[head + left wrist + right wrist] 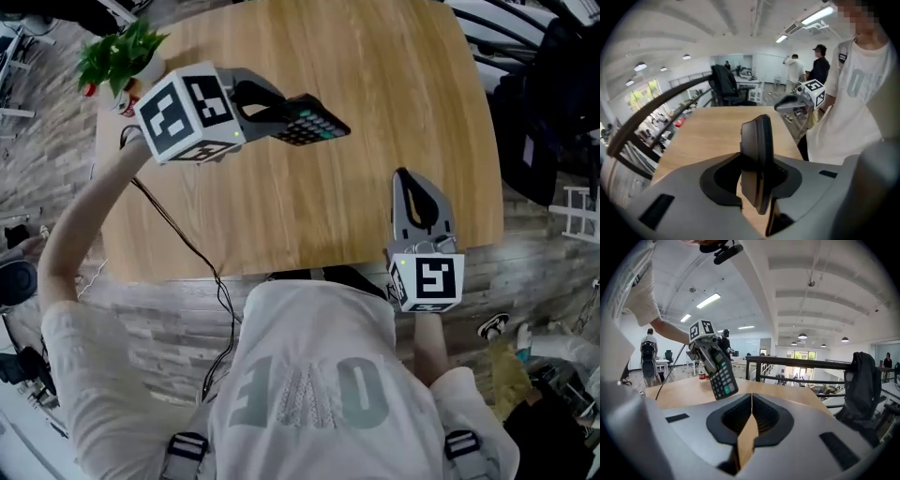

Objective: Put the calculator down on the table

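The dark calculator, with black and green keys, hangs tilted above the left half of the wooden table. My left gripper is shut on its near end. In the left gripper view the calculator stands edge-on between the jaws. From the right gripper view the calculator shows its keypad, held over the tabletop. My right gripper hovers at the table's near edge on the right, jaws shut with nothing between them.
A potted green plant stands at the table's far left corner, with a small bottle near it. A black cable runs off the left edge. A dark chair with a jacket stands to the right of the table.
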A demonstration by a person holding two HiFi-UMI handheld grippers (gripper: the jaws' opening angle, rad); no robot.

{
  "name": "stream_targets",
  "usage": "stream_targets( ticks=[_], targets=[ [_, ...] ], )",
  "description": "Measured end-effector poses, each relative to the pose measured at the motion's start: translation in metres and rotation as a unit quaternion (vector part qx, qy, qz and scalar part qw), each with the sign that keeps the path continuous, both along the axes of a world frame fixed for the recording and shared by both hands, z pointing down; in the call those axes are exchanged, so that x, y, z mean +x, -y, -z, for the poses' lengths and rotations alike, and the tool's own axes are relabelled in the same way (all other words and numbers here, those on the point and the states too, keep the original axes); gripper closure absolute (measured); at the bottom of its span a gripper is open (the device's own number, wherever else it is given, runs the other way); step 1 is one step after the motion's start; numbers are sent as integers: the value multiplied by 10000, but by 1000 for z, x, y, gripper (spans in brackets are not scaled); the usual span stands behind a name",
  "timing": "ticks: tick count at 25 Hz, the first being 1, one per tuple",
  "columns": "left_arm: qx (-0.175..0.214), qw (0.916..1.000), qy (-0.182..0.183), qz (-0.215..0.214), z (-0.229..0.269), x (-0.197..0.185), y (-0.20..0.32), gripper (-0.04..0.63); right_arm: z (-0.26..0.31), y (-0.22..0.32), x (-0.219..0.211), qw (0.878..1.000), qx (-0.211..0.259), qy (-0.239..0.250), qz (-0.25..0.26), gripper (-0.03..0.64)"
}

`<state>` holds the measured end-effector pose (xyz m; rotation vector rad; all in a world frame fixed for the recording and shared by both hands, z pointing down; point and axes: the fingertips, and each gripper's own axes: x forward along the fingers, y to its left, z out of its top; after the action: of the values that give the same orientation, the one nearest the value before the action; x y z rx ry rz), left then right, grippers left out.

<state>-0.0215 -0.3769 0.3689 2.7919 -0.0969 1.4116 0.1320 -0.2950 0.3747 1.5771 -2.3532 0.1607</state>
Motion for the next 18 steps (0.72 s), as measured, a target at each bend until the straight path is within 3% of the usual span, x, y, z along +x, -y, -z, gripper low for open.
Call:
stream_targets(
  ticks=[2,5,9,13,18],
  targets=[
    [-663,9959,403,-467,-36,8,-10,474,-10,-4,5,9998,-184,-20,-88,597],
    [-1604,9772,906,-1054,-84,18,-27,474,-23,-11,10,9988,-462,-21,-179,595],
    [-2837,9334,1413,-1686,-132,27,-50,474,-44,-17,7,9968,-767,-58,-208,595],
    [-3652,8902,1727,-2107,-167,31,-68,472,-64,-21,-1,9943,-1046,-37,-209,595],
    [-4387,8543,1840,-2094,-187,38,-77,472,-80,-21,-6,9918,-1253,103,-210,597]
  ],
)
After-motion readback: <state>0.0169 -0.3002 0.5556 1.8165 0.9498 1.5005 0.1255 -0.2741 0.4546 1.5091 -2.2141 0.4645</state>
